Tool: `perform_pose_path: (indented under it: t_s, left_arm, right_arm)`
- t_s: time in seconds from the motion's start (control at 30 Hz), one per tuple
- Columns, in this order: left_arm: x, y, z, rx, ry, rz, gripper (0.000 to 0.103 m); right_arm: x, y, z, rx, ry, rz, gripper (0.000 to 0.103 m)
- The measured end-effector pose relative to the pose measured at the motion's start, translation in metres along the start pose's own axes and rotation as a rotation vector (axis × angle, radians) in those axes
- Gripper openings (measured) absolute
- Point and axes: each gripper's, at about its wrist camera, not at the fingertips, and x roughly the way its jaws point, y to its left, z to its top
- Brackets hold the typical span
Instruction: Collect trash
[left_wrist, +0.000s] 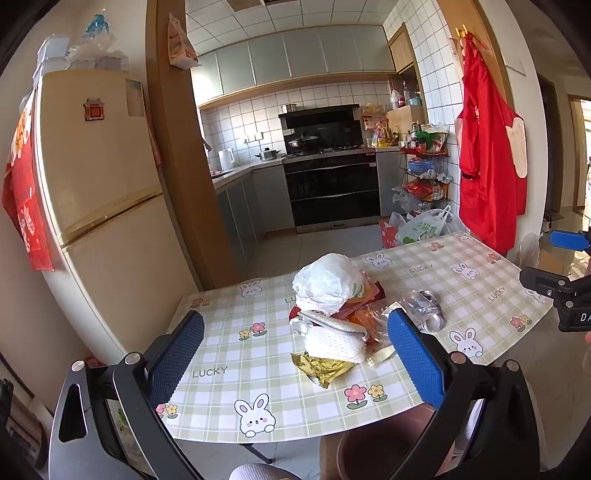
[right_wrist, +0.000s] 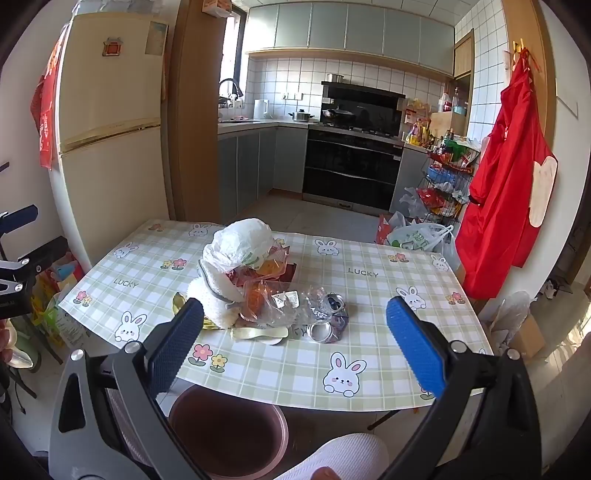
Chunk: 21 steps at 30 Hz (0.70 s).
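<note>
Nearest the lens in the left wrist view, the left gripper (left_wrist: 295, 363) is seen with its blue-padded fingers spread wide and nothing held between them; in the right wrist view the right gripper (right_wrist: 295, 345) is likewise spread wide and empty. A brown waste bin (right_wrist: 229, 435) is seen below the near edge of the table (right_wrist: 373, 373), which is covered by a green checked cloth printed with rabbits, flowers and the word LUCKY.

The trash is gathered as a pile near the middle of the table. On the near side of the pile a crumpled gold foil wrapper (left_wrist: 325, 367) lies flat, touching a white textured pouch (left_wrist: 334, 341). Beside it, towards the right gripper, a pale plastic spoon (right_wrist: 258, 334), a crushed aluminium can (right_wrist: 330, 321) and clear crinkled plastic film (right_wrist: 284, 302) are seen, close together. Orange and red snack wrappers (right_wrist: 269, 280) form the core of the pile. A crumpled white plastic bag (left_wrist: 327, 282) crowns it.

Beyond the table, a cream refrigerator (left_wrist: 99, 199), a black oven (left_wrist: 332, 188) and a hanging red apron (left_wrist: 487, 162) are seen.
</note>
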Motion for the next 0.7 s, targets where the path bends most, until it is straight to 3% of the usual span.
perform_pose_path:
  t_s: [0.7]
  left_arm:
    - [0.0015, -0.0031, -0.0053, 0.005, 0.005, -0.003, 0.098]
  right_arm:
    - [0.0016, -0.0044, -0.0036, 0.005, 0.006, -0.001, 0.097]
